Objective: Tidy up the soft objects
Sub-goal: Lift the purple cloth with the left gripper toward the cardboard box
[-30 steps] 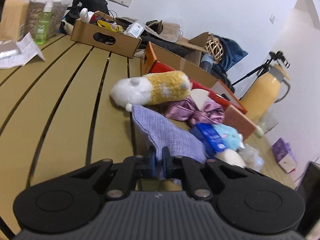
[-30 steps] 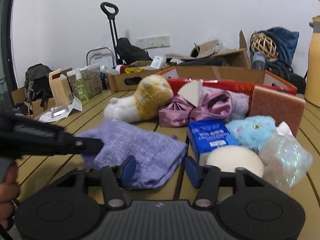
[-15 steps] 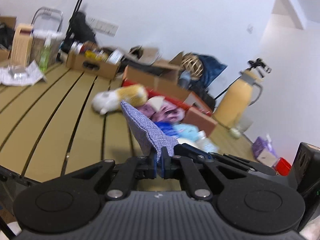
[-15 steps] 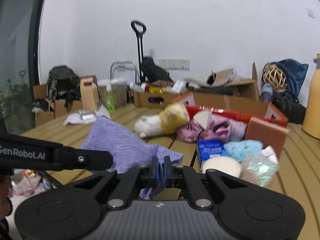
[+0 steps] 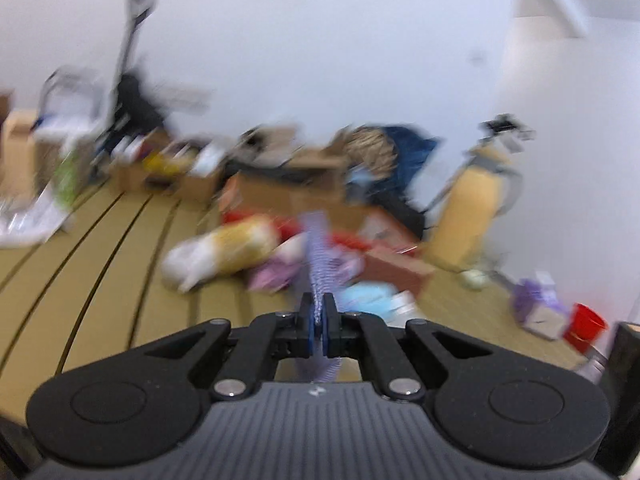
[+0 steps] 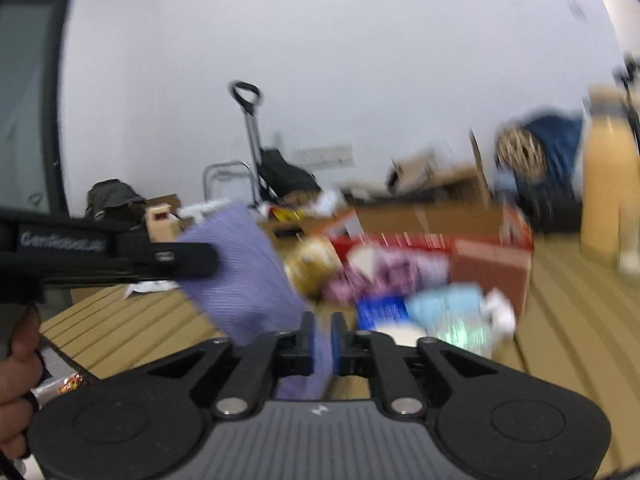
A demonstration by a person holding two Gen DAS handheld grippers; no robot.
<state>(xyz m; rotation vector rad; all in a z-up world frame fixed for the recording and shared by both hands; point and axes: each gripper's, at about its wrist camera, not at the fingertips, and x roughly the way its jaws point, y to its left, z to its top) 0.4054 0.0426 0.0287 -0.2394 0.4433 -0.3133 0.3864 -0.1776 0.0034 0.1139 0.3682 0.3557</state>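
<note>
Both claws, left claw [image 5: 319,314], right claw [image 6: 323,330], clamped on ribbed lavender knit cloth [image 6: 244,268]

Both views are smeared by motion. The pile of soft things [image 5: 304,256] on the bench [image 5: 100,264] blurs into patches of colour, so single items are hard to tell apart. The lettering on the left tool [image 6: 60,242] is unreadable. A hand [image 6: 16,364] is cut off at the picture's left edge.
</note>
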